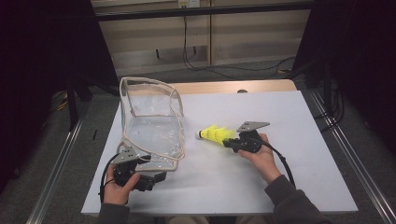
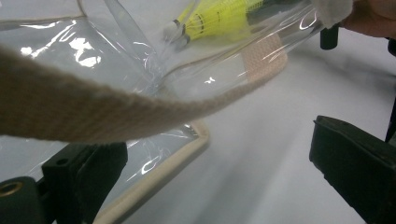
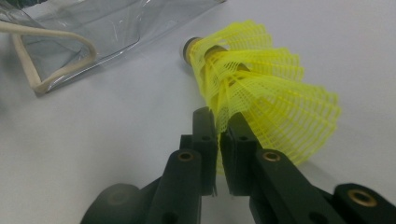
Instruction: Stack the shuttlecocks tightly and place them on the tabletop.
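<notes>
Right gripper (image 1: 232,142): jaws pinched onto skirt rim of yellow shuttlecock (image 1: 215,134), cork pointing toward bag, just off white board (image 1: 280,121).
Clear plastic bag (image 1: 152,126), beige webbing trim: standing open at board's left edge, shuttlecock just beside it.
Left gripper (image 1: 156,161): jaws spread wide at bag's near trim, holding nothing.
Bare board right of shuttlecock.

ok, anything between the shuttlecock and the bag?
Nothing visible. The right gripper holds the shuttlecock by its skirt, cork toward the clear bag; bare table lies between them. The left gripper is open at the bag's near rim.
</notes>
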Demonstrator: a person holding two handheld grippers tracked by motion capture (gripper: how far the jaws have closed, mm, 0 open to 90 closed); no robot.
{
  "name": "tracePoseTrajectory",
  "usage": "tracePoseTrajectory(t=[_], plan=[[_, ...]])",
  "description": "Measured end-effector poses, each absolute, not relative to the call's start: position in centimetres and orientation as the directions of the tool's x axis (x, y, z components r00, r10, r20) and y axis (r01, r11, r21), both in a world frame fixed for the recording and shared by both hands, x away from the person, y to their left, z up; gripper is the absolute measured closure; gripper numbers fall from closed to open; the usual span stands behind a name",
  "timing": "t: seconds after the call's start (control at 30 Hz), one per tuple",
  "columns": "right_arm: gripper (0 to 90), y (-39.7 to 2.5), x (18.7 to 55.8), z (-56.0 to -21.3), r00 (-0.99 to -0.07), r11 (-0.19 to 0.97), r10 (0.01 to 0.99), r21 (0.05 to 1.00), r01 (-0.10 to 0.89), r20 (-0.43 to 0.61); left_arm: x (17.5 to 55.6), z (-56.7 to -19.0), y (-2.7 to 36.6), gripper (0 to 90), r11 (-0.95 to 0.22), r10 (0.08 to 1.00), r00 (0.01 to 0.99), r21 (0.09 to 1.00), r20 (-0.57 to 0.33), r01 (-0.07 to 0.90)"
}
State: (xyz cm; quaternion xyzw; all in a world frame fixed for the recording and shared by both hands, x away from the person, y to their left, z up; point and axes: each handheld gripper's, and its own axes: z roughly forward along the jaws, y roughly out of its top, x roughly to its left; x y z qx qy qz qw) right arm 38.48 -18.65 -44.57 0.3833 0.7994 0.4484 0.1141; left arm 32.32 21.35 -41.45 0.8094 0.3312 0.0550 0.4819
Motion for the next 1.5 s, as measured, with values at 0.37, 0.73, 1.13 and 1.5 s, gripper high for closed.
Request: tracePoseTrajectory(t=[0.37,0.73,1.13,1.5], plan=[[78.1,-18.2,38.2,-44.9,-0.684,0.319,0.713,0.797,0.512,0.155,32.3,-41.5,21.3,4.3,-0.311,0.591,0.773,0.818,-0.232,0.483],[62.6,-18.4,38.1,-44.8,-0.656,0.298,0.737,0.795,0.528,0.159,32.3,-41.4,21.4,4.2,-0.314,0.588,0.775,0.817,-0.232,0.483],[44.0,-18.1,38.1,-44.9,-0.619,0.248,0.762,0.797,0.551,0.191,32.3,-41.4,21.3,4.2,-0.312,0.587,0.776,0.82,-0.23,0.48],[32.9,-16.9,38.6,-45.3,-0.613,0.236,0.761,0.789,0.567,0.213,32.3,-41.4,21.3,4.3,-0.313,0.586,0.777,0.821,-0.229,0.478]])
